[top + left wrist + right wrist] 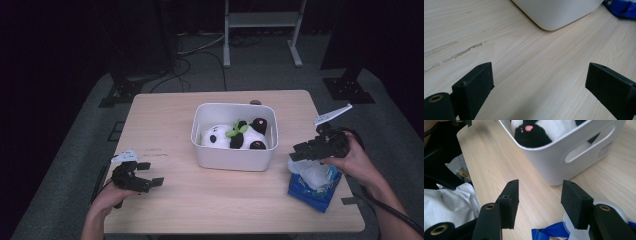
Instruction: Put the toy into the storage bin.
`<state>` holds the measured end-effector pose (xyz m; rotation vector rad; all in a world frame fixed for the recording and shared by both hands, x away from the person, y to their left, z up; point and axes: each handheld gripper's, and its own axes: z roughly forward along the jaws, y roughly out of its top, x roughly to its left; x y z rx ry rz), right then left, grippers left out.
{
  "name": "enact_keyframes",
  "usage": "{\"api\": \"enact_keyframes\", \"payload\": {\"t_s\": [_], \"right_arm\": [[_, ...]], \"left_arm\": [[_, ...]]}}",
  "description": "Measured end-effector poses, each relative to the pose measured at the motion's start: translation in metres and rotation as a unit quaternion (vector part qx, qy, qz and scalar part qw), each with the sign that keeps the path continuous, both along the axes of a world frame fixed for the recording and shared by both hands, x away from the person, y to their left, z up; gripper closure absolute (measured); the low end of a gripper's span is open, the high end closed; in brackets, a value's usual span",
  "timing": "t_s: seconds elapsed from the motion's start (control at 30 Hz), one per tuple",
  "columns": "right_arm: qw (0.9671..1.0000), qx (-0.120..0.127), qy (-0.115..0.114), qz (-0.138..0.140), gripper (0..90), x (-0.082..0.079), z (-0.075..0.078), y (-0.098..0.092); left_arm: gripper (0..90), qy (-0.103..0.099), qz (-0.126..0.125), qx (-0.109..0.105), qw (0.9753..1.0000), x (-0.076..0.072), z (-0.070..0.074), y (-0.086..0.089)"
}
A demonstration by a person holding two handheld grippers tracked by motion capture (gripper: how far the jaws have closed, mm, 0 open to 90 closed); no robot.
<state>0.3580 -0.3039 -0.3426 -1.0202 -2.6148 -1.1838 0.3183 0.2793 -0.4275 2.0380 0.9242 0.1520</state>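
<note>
Wipes pack (315, 189) just beneath right tongs (299, 150), both tongs wide, empty.

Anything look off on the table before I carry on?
Nothing serious. The blue wipes pack hangs slightly over the table's right edge, under the right claw. The panda toy lies inside the white bin.

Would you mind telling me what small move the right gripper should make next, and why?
Probably lower the right gripper onto the wipes pack just beneath it: its jaws stand open and hold nothing, while the white bin already holds the panda toy.
</note>
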Motion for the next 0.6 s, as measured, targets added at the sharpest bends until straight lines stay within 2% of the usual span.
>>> {"api": "enact_keyframes", "payload": {"t_s": [0.13,0.43,0.6], "right_arm": [[0.9999,0.0,0.01,-0.008,46.8,-0.008,-0.01,-0.007],[0.9995,0.008,0.02,-0.022,46.5,-0.019,-0.023,-0.019],[0.9992,0.01,0.026,-0.028,45.5,-0.032,-0.031,-0.025]], "left_arm": [[6.7,0.001,0.003,0.0,1.0,0.0,0.0,0.001],[6.7,0.0,0.002,0.0,1.0,-0.001,0.0,0.001],[6.7,0.0,0.002,-0.001,1.0,-0.001,0.0,0.001]]}}
